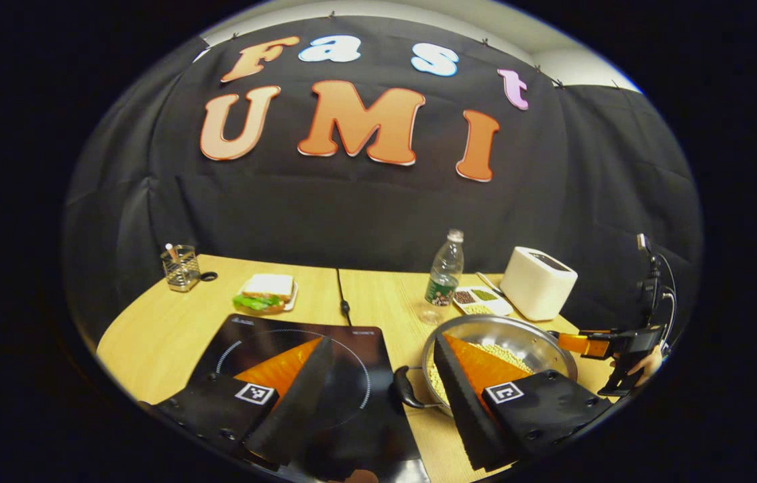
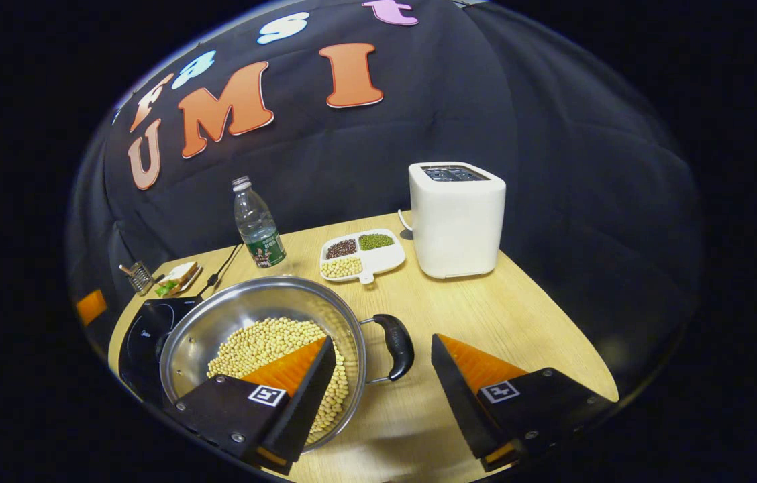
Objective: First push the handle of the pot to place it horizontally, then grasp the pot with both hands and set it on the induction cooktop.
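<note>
- Left claw (image 1: 378, 389) gapes over the pot's (image 1: 526, 335) left handle (image 1: 407, 389), beside the cooktop (image 1: 351, 342).
- Right claw (image 2: 382, 376) gapes around the right handle (image 2: 397, 345).

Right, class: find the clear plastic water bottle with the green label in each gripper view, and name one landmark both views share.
Left gripper view: clear plastic water bottle stands right of centre, behind the steel pot.
Right gripper view: bottle stands upper left, behind the pot.
Shared landmark: white toaster.

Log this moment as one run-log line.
pot: on table, beside cooktop | left gripper: open at pot's handle | right gripper: open
</note>
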A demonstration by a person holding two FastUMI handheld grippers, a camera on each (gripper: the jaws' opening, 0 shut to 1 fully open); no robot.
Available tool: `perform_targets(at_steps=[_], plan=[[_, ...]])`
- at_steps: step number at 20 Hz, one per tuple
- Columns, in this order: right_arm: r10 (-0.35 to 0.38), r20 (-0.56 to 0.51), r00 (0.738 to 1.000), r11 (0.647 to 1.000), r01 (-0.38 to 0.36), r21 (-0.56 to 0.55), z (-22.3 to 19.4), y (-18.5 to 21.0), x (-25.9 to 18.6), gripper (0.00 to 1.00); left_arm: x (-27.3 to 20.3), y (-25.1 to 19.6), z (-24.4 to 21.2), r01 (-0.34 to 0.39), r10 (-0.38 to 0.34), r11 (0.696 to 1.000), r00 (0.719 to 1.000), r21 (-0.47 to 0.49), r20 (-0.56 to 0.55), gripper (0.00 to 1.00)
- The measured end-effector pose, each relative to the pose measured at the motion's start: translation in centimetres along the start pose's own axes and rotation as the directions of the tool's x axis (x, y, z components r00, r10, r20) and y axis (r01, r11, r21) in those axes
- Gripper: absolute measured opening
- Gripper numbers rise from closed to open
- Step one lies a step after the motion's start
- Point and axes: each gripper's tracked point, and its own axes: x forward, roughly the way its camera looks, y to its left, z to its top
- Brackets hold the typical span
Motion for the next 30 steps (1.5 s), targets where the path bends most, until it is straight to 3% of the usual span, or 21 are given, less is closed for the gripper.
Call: perform_targets(at_steps=[7,14,16,17,19,26,27,28,30], plan=[[0.007,-0.034,0.999,0.999,-0.008,-0.044,-0.5,0.3,2.2,0.94,4.3,-2.1,-5.8,-0.013,0.013,1.0,0.984,-0.003,-0.176,0.99],[0.007,-0.105,0.994,0.999,-0.011,-0.043,-2.1,0.2,3.7,0.93,5.1,-2.9,-8.2,-0.02,0.02,1.0,0.965,0.002,-0.261,0.99],[0.018,-0.119,0.993,0.999,-0.022,-0.033,-2.3,0.0,3.6,0.84,5.2,-3.5,-9.1,-0.021,0.016,1.0,0.957,-0.013,-0.29,0.99],[0.028,-0.117,0.993,0.999,-0.031,-0.025,-2.3,0.1,3.7,0.66,5.3,-3.5,-9.2,-0.028,0.024,1.0,0.956,-0.009,-0.291,0.99],[0.039,-0.126,0.991,0.999,-0.042,-0.017,-2.5,0.0,3.5,0.6,5.9,-4.2,-9.2,-0.019,0.016,1.0,0.957,-0.005,-0.291,0.99],[0.025,-0.134,0.991,1.0,-0.024,0.005,-2.4,-1.6,3.2,0.57,7.1,-5.2,-9.3,0.003,0.004,1.0,0.955,0.021,-0.297,0.96],[0.018,-0.132,0.991,1.0,-0.016,0.011,-2.4,-2.2,3.1,0.6,7.3,-5.4,-10.0,0.009,-0.01,1.0,0.95,-0.003,-0.312,0.92],[0.008,-0.131,0.991,1.0,-0.006,0.02,-2.4,-2.8,3.1,0.55,7.5,-6.0,-10.4,0.02,-0.031,0.999,0.947,-0.038,-0.319,0.9],[-0.017,-0.125,0.992,1.0,0.02,0.024,-2.4,-3.8,2.9,0.51,7.8,-7.0,-10.6,0.028,-0.056,0.996,0.944,-0.09,-0.325,0.78]])
